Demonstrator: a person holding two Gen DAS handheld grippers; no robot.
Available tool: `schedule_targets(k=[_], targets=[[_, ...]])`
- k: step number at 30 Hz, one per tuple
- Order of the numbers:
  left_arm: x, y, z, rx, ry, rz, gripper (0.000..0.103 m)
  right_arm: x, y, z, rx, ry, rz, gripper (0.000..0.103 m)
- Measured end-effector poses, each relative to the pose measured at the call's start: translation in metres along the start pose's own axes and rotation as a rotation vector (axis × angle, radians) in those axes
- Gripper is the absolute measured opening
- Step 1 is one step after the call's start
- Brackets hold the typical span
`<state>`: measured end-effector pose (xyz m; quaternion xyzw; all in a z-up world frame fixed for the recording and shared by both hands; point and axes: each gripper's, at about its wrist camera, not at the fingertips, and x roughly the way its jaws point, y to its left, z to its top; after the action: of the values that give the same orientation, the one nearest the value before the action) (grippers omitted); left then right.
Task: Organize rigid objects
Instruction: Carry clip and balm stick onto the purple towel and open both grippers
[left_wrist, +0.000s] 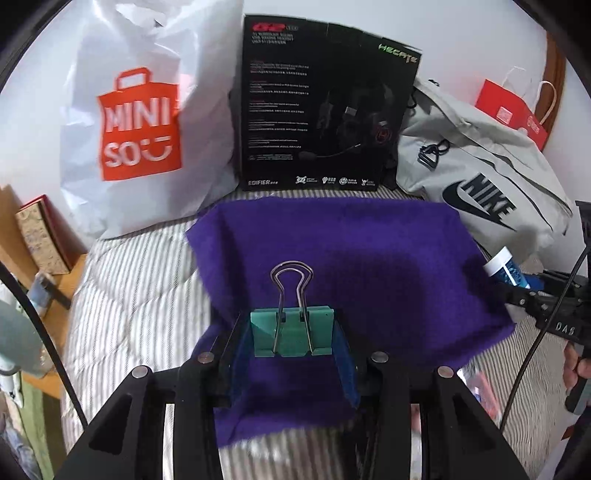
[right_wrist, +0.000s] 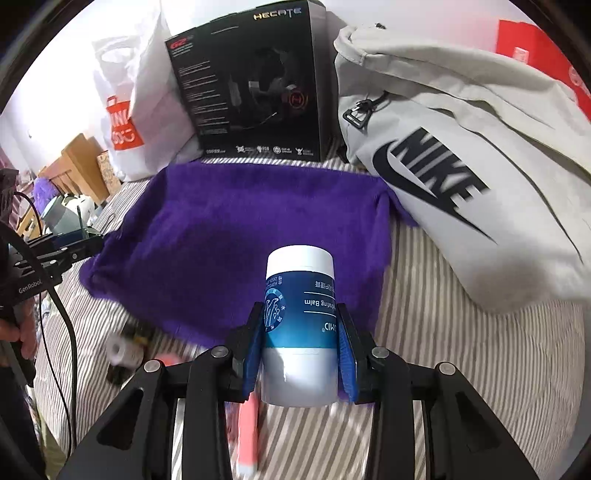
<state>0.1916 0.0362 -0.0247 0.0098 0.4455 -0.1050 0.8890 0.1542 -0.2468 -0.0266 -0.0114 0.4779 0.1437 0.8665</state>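
Left wrist view: a teal binder clip (left_wrist: 293, 334) sits between the blue pads of the left gripper (left_wrist: 293, 354), which is clamped on its body, the clip's wire handles standing up and away from the camera. Under and beyond the clip lies a purple cloth (left_wrist: 369, 254), spread flat on a striped bedcover (left_wrist: 136, 280). Right wrist view: a cylindrical balm jar (right_wrist: 300, 325), white at cap and base with a blue label band between (the print reads upside down from here), is pinched at its sides by the blue pads of the right gripper (right_wrist: 300, 354); the jar is held over the near edge of the same purple cloth (right_wrist: 240, 236). Whether jar or clip touches the cloth cannot be told. Each gripper appears at the margin of the other's view, the two side by side over the cloth, and part of a hand (left_wrist: 574, 363) shows on the right one's handle. Small items lie blurred on the striped bedcover (right_wrist: 461, 350) near the right gripper, among them a pink stick (right_wrist: 247, 435) and a white roll (right_wrist: 122, 352). Behind the cloth stand a white Miniso bag (left_wrist: 147, 122), a black headset box (left_wrist: 325, 107) and a grey Nike bag (left_wrist: 480, 173); a red paper bag (left_wrist: 511, 110) sits beyond the last.
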Motion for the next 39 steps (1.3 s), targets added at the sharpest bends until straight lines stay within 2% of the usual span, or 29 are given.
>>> schedule_targets(k=[9, 14, 21, 30, 33, 36, 38, 39], targets=[[0.065, -0.004, 0.029, -0.027, 0.068, -0.023, 0.039, 0.062, 0.001, 0.042, -0.017, 0.040, 0.007, 0.036], [0.088, -0.010, 0.035, -0.025, 0.096, -0.018, 0.039, 0.088, 0.003, 0.052, -0.036, 0.069, -0.005, 0.036], [0.102, -0.018, 0.037, -0.010, 0.122, -0.011, 0.039, 0.104, 0.008, 0.055, -0.071, 0.085, -0.022, 0.036], [0.105, -0.023, 0.037, 0.009, 0.119, 0.016, 0.040, 0.105, 0.008, 0.055, -0.090, 0.081, -0.018, 0.037], [0.102, -0.024, 0.033, 0.014, 0.119, 0.021, 0.041, 0.105, 0.007, 0.054, -0.091, 0.083, -0.006, 0.041], [0.098, -0.024, 0.028, 0.015, 0.123, 0.014, 0.053, 0.104, 0.004, 0.054, -0.076, 0.087, 0.010, 0.045], [0.096, -0.026, 0.024, 0.012, 0.129, 0.023, 0.057, 0.101, 0.002, 0.053, -0.069, 0.095, 0.006, 0.055], [0.094, -0.026, 0.023, 0.012, 0.129, 0.027, 0.057, 0.099, 0.002, 0.051, -0.069, 0.094, 0.000, 0.056]])
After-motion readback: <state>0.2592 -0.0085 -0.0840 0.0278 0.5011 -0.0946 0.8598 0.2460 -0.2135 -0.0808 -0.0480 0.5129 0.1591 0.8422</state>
